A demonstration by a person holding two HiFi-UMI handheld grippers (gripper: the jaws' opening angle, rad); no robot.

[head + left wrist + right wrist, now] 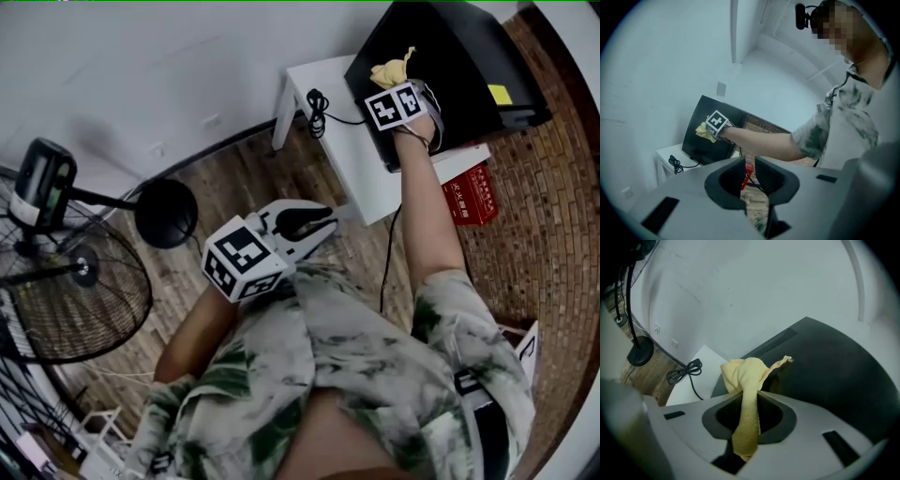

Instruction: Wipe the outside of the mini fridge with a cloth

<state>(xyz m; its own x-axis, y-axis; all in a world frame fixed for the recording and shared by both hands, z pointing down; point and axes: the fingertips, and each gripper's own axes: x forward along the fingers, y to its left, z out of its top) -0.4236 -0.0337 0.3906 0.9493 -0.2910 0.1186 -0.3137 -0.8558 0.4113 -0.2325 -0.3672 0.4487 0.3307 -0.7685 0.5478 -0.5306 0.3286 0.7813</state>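
Observation:
The black mini fridge stands on a low white table at the upper right of the head view. My right gripper is shut on a yellow cloth and holds it against the fridge's near left corner. In the right gripper view the cloth bunches out past the jaws of the right gripper, against the fridge's dark side. My left gripper hangs by my chest, well away from the fridge. Seen in its own view, the left gripper has its jaws nearly together with nothing between them.
A coiled black cable lies on the table left of the fridge. A red box sits on the brick floor by the table. A standing fan and its round base occupy the left. A white wall runs behind the table.

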